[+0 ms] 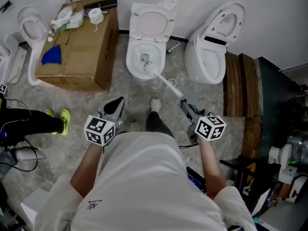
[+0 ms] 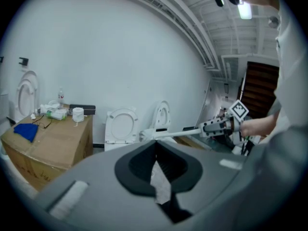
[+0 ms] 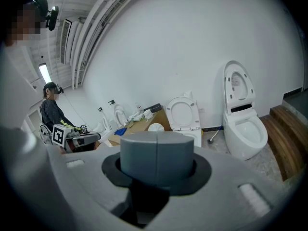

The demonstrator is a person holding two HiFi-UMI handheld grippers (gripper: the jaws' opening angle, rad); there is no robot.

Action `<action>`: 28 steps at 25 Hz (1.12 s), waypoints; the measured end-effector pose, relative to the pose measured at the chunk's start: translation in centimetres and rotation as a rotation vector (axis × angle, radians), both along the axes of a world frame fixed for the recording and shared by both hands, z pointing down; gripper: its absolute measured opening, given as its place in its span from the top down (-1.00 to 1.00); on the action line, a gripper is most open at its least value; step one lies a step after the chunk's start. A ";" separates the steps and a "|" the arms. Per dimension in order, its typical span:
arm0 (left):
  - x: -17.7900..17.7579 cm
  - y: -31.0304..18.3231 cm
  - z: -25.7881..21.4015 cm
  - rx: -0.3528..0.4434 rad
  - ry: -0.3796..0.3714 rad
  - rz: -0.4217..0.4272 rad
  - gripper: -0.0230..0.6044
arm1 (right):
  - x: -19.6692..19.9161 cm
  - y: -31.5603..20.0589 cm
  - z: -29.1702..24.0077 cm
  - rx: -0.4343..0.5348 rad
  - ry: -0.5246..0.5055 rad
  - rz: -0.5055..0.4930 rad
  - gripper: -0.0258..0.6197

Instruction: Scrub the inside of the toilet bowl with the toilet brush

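Observation:
A white toilet point(image 1: 137, 69) stands open in front of me, its seat and lid point(image 1: 153, 20) raised. The toilet brush point(image 1: 166, 81) slants from my right gripper point(image 1: 184, 103) down into the bowl, with its head point(image 1: 146, 67) against the inside. My right gripper is shut on the brush's handle; in the left gripper view the white handle point(image 2: 178, 133) runs left from it point(image 2: 216, 126). Lower left of the toilet, my left gripper point(image 1: 118, 102) hangs above the floor, jaws together and holding nothing.
A cardboard box point(image 1: 79, 47) with a blue cloth, bottles and a tape roll sits left of the toilet. A second toilet point(image 1: 211, 52) stands right, with wooden steps point(image 1: 240, 85) beyond. Another person's legs point(image 1: 33, 121) are at the left; my own foot point(image 1: 155, 105) is near the bowl.

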State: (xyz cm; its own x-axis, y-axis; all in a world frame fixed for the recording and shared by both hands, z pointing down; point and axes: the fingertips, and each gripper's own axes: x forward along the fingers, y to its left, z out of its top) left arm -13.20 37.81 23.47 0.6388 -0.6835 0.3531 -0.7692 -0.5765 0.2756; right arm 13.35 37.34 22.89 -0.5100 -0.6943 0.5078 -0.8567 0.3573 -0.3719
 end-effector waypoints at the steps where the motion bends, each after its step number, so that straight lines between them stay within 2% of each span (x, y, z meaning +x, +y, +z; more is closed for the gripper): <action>1: 0.0 -0.2 0.0 0.000 -0.001 0.000 0.97 | 0.0 -0.2 0.1 -0.001 0.000 0.001 0.47; 7: -0.1 -1.6 0.5 -0.008 -0.012 -0.008 0.97 | 0.1 -2.2 0.5 -0.001 -0.010 -0.003 0.47; 14: 1.3 -4.8 0.5 -0.010 -0.017 -0.018 0.97 | 1.4 -5.5 1.1 -0.010 -0.010 -0.022 0.47; 28: 5.9 -15.3 0.5 -0.034 -0.037 -0.060 0.97 | 5.0 -16.7 2.4 -0.039 -0.003 -0.111 0.47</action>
State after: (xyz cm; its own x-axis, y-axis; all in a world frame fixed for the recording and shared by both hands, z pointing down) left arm -7.27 22.52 23.99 0.5832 -0.7073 0.3996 -0.8121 -0.5199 0.2650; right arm 18.31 20.63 25.30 -0.5838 -0.6131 0.5322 -0.8118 0.4348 -0.3897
